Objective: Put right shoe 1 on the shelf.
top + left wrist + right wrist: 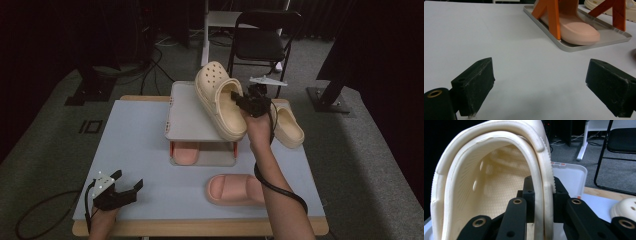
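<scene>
The right gripper is clamped on a cream clog, its fingers pressed tight on either side of the shoe's side wall and heel strap at the opening. In the right gripper view one finger sits inside the shoe against the inner wall and the other outside it, with the ribbed edge of the strap running up between them. The clog hangs off the fingers in the air, tilted, its perforated toe pointing up and away from the person and its sole toward the top of a grey two-level shoe rack, which lies just below and beyond the fingers. Whether the sole touches the rack top I cannot tell.

A second cream clog rests on the bench just to the right of those fingers. A pink slide sits on the rack's lower tray, under the held clog, between orange supports. Another pink slide lies on the bench nearer the person, beside the right forearm.

The left gripper rests low at the near left corner of the bench, its fingers spread wide with nothing between them, only bare bench surface. The rack's lower tray with its pink slide lies well ahead of them and to their right.
</scene>
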Demonstrator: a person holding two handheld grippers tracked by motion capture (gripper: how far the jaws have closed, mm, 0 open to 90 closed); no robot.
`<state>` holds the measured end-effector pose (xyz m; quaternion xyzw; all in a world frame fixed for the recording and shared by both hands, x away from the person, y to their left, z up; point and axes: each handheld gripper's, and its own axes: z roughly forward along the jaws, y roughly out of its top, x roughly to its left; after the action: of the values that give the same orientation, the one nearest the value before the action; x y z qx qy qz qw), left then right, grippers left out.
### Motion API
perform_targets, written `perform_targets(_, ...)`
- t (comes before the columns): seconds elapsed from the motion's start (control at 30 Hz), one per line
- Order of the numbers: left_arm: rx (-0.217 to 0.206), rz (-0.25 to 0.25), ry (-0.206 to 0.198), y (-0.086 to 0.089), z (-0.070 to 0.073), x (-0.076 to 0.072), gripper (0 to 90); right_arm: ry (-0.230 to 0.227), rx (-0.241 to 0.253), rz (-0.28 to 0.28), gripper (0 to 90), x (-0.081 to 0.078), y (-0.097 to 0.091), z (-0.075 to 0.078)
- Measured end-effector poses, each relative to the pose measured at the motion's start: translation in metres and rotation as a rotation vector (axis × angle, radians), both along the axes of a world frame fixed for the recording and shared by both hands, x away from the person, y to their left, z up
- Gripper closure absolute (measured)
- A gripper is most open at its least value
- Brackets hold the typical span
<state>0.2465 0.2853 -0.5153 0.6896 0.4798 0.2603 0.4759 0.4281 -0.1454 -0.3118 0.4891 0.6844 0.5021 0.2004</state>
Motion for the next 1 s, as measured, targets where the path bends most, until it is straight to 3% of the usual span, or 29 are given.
perform_targets(0.4, -0.001, -0.004, -0.002, 0.0, 0.0, -0.001, 8.2, 0.011, 0.008, 0.012, 77.7, 0.006, 0.032, -0.004)
perform_targets(1.0, -0.004, -0.005, -0.008, 0.003, 0.001, -0.001, 8.2, 0.048, 0.024, -0.028, 77.6, 0.013, 0.071, -0.017)
